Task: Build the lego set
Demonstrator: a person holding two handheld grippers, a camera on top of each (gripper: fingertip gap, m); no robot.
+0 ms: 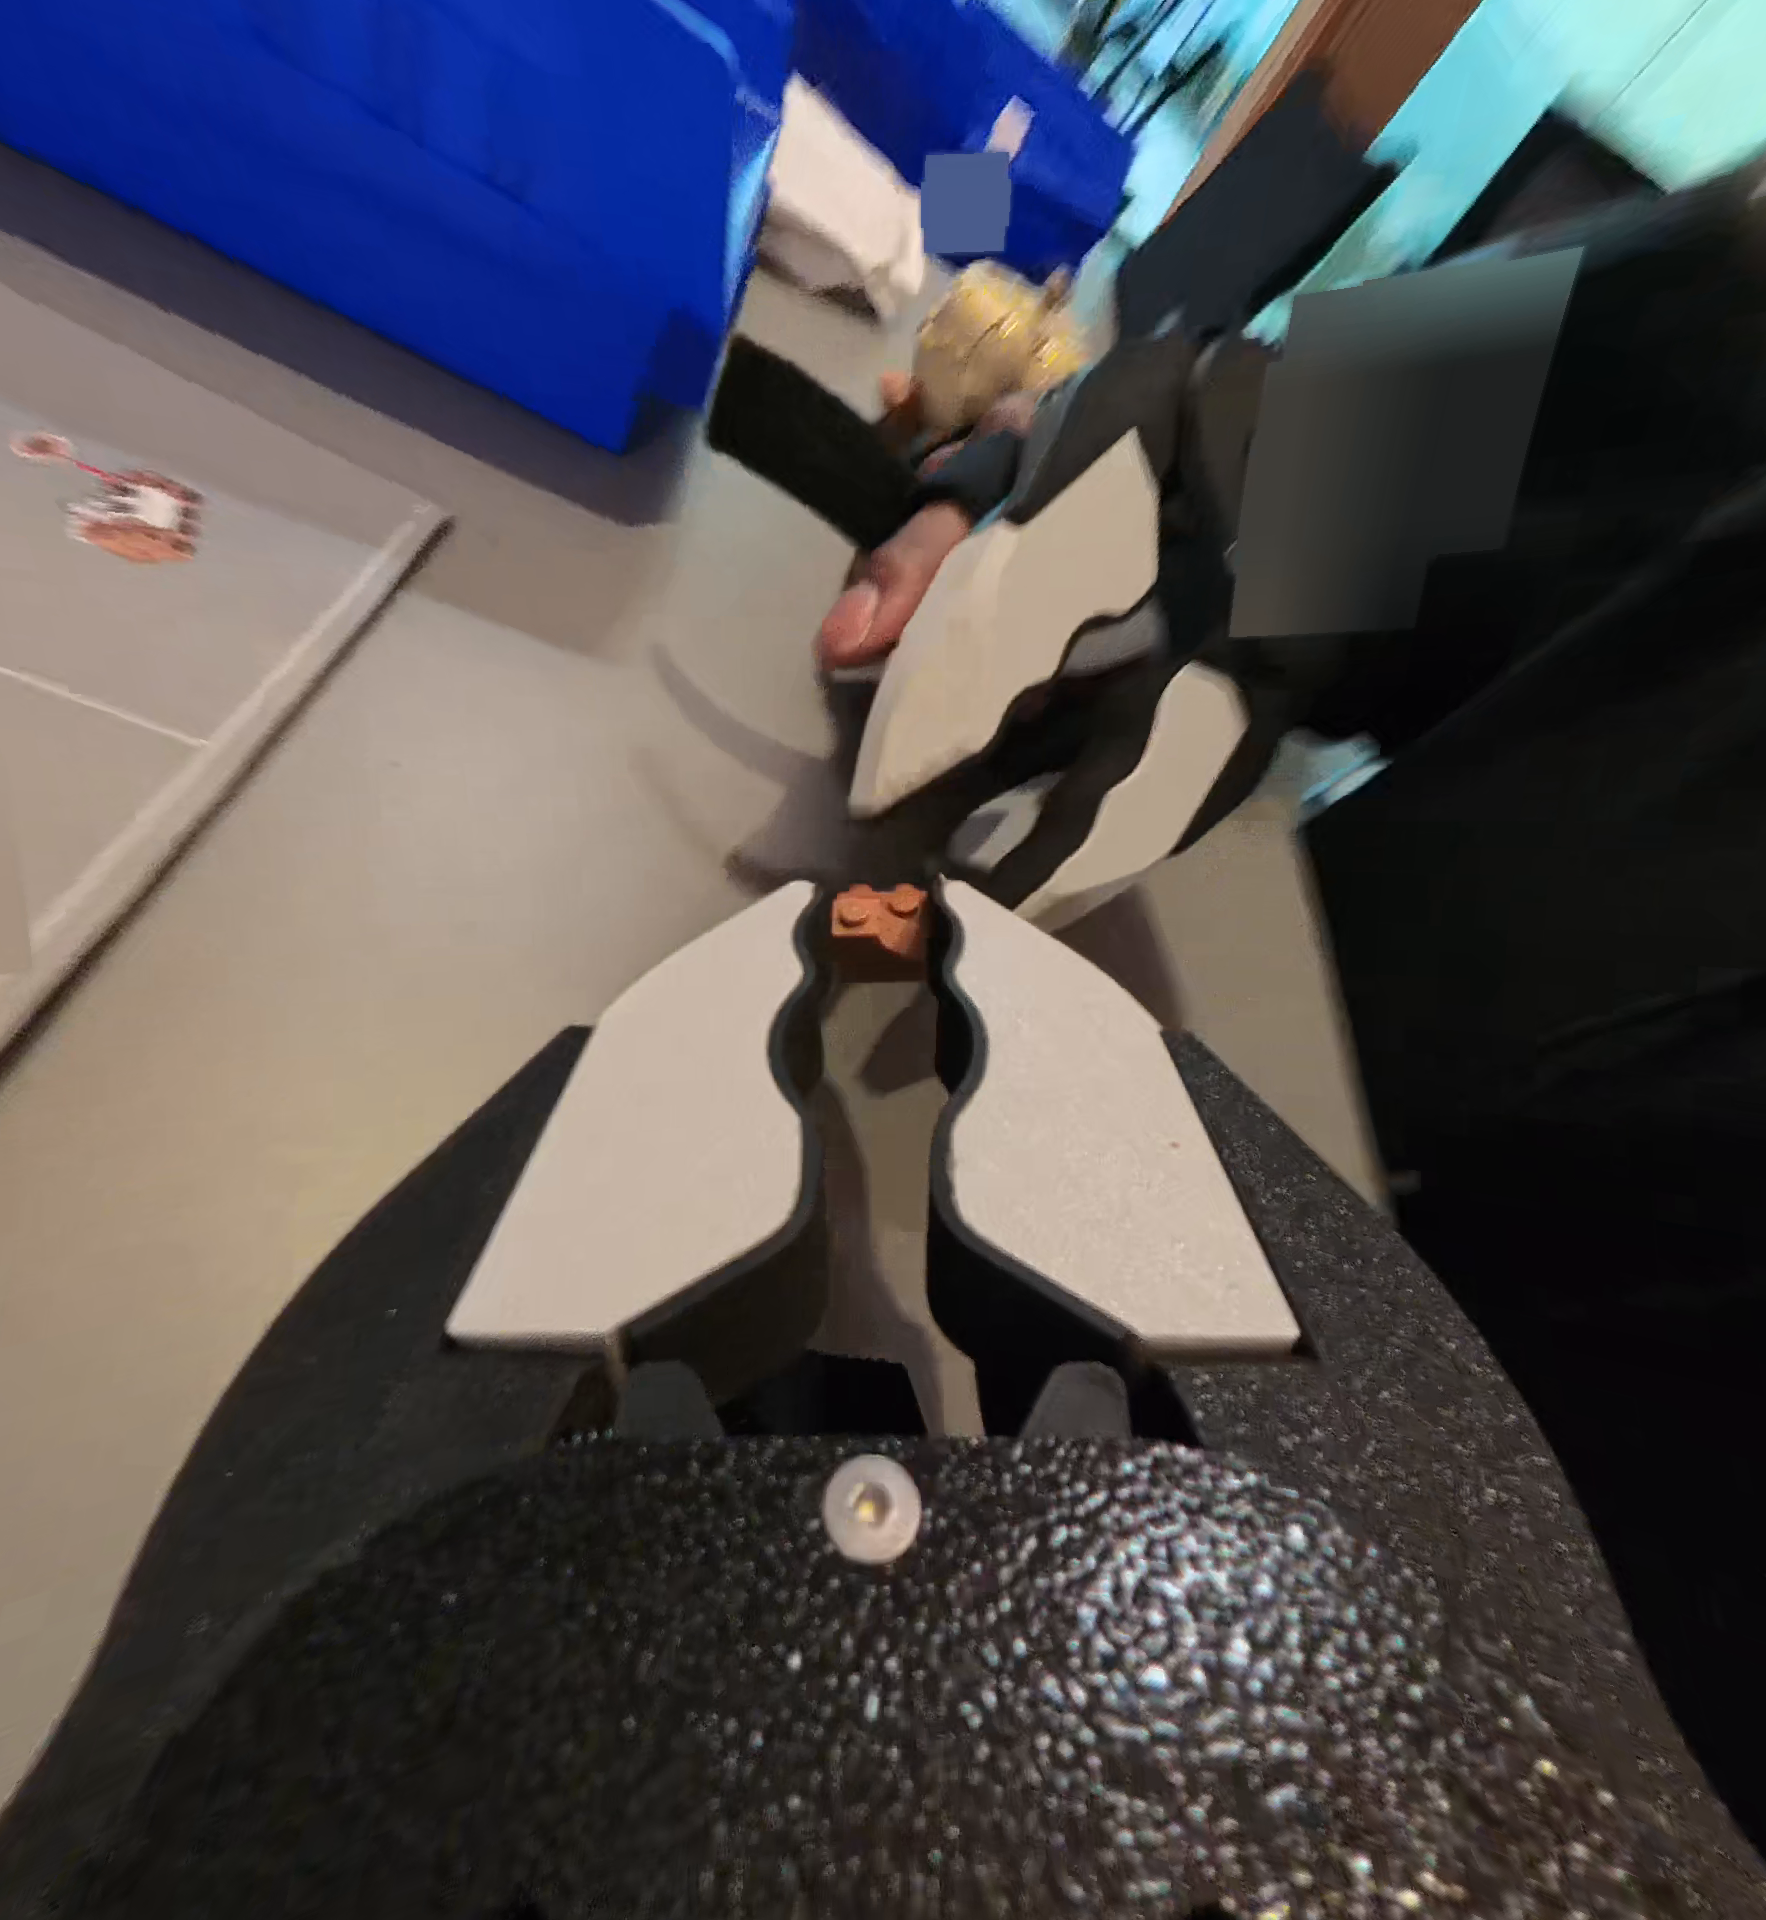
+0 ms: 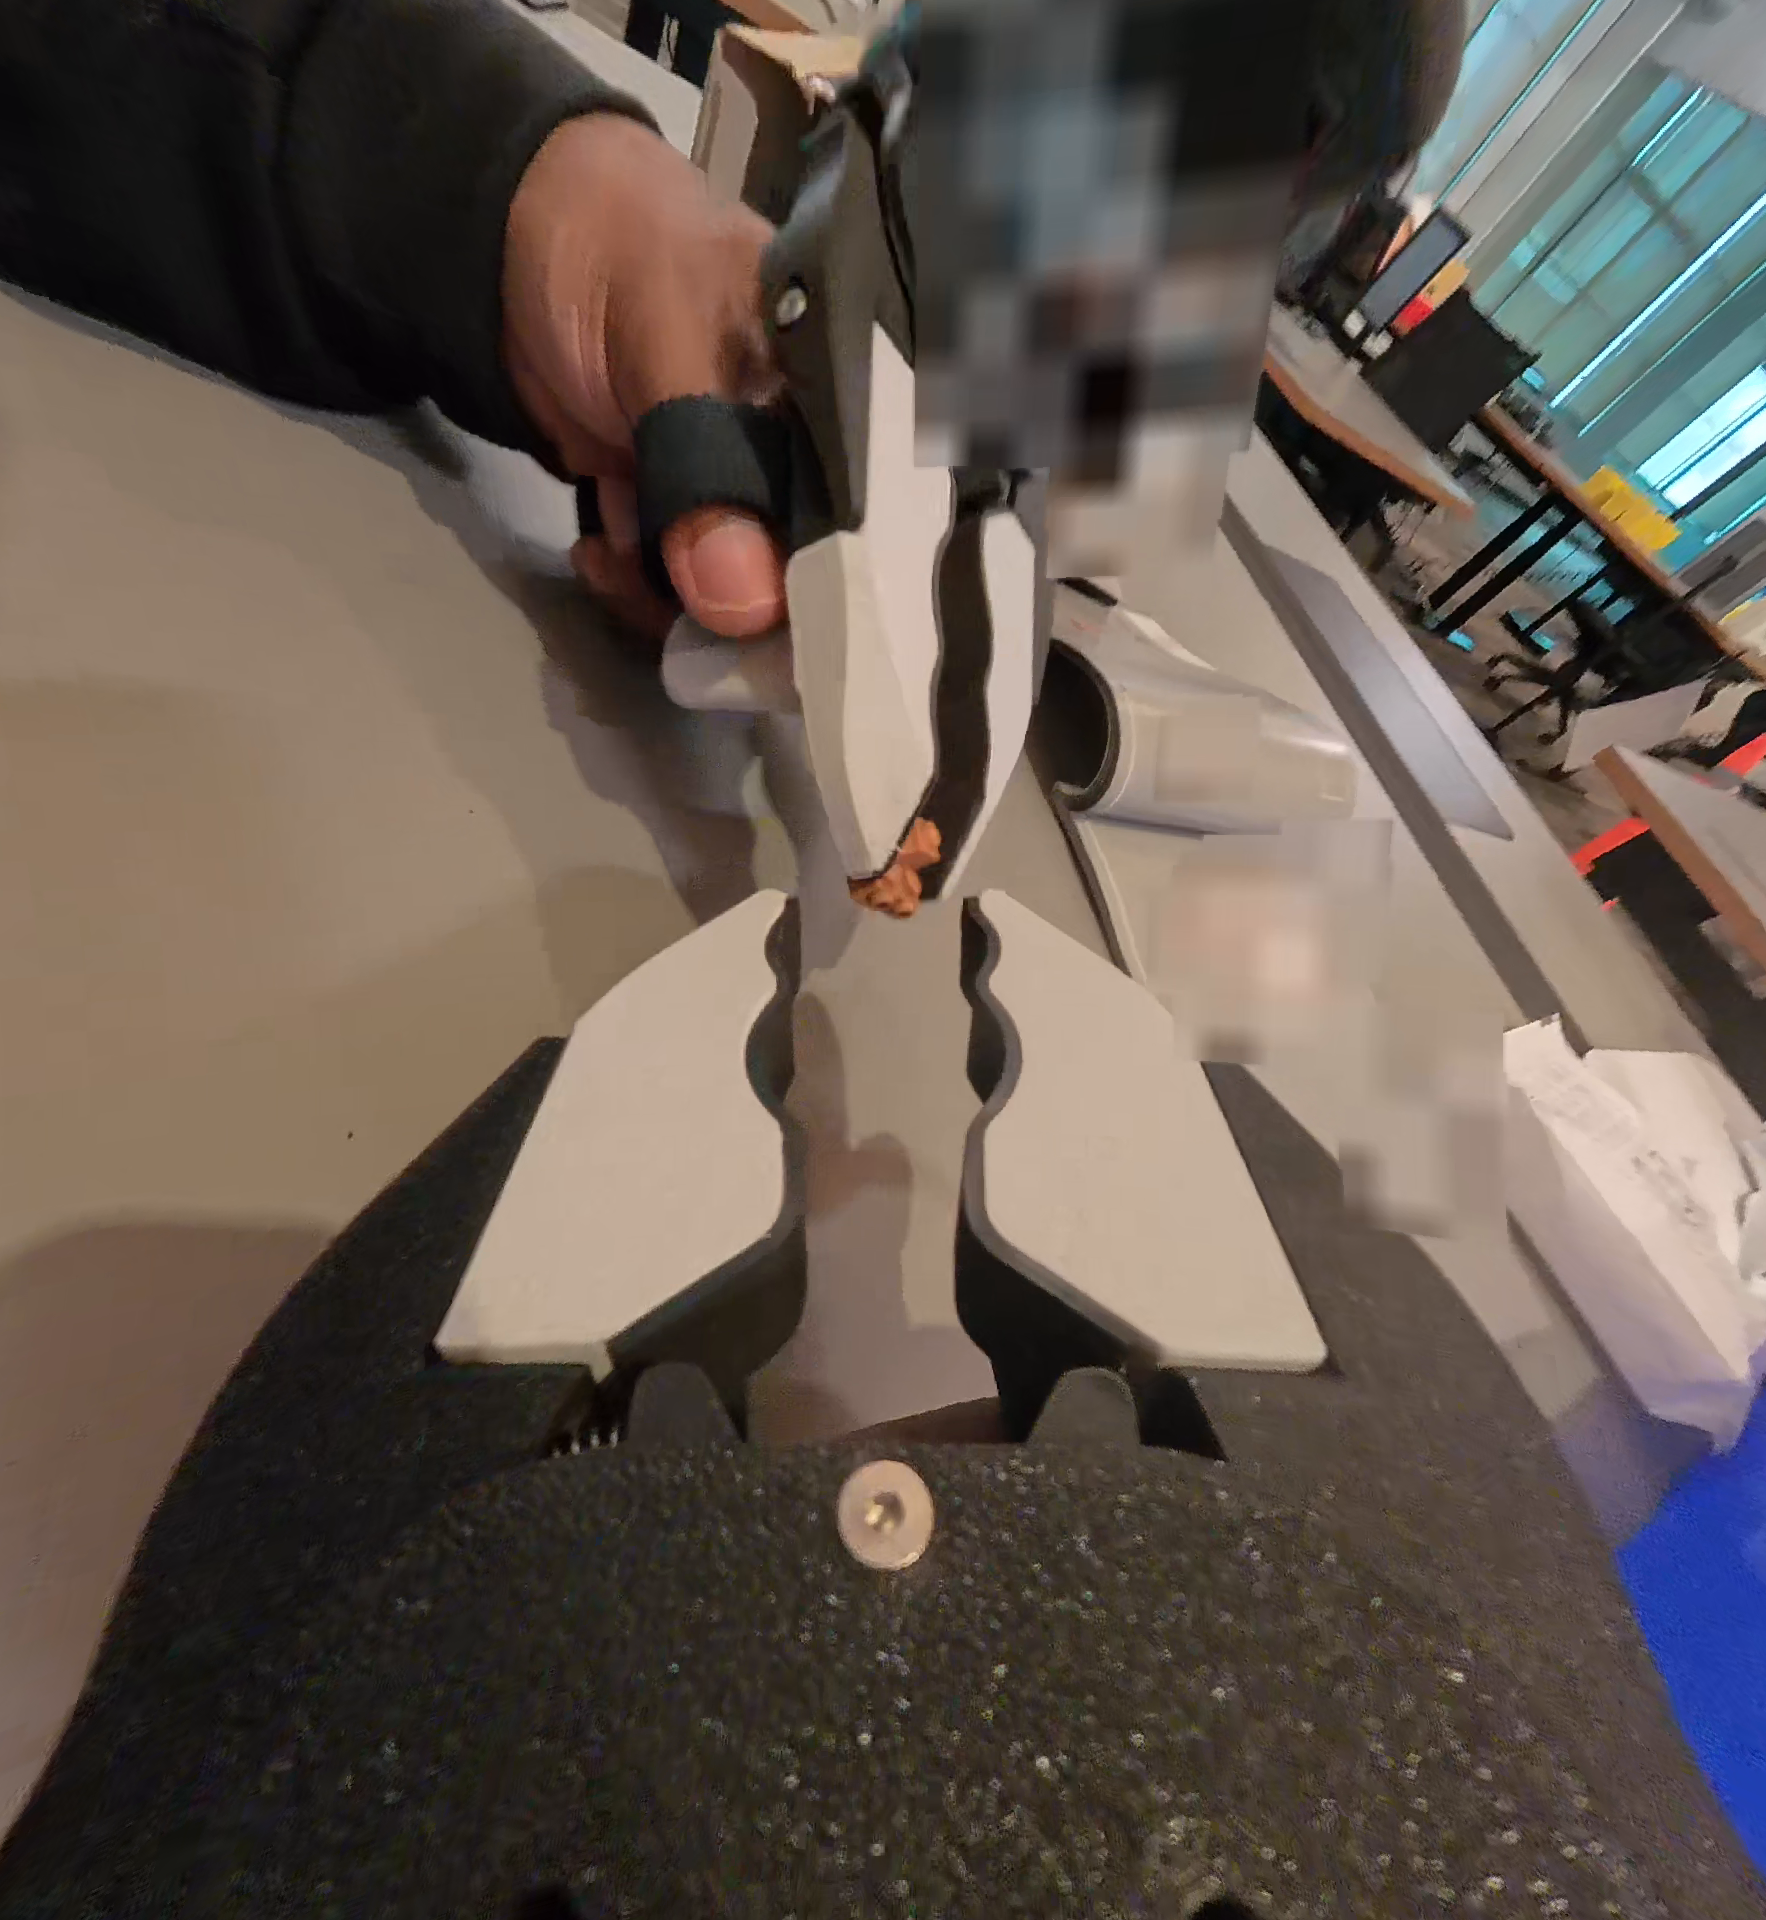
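Above a grey tabletop (image 1: 359,1039), two hand-held grippers meet tip to tip. Largest in the right wrist view is a dark-sleeved arm (image 2: 235,187) entering from the upper left; its hand (image 2: 640,343) wraps the left gripper's handle, thumb through a black strap (image 2: 702,457), fingers pointing steeply down. Left gripper (image 1: 877,914): jaws narrowly parted and pressed on both sides of a small orange-brown studded brick (image 1: 881,930), held at the very tips clear of the table. Right gripper (image 2: 879,914): jaws set wider, nothing between the pads; its tips sit just beside the brick (image 2: 894,883) without touching. A blue bin (image 1: 391,187) stands well behind.
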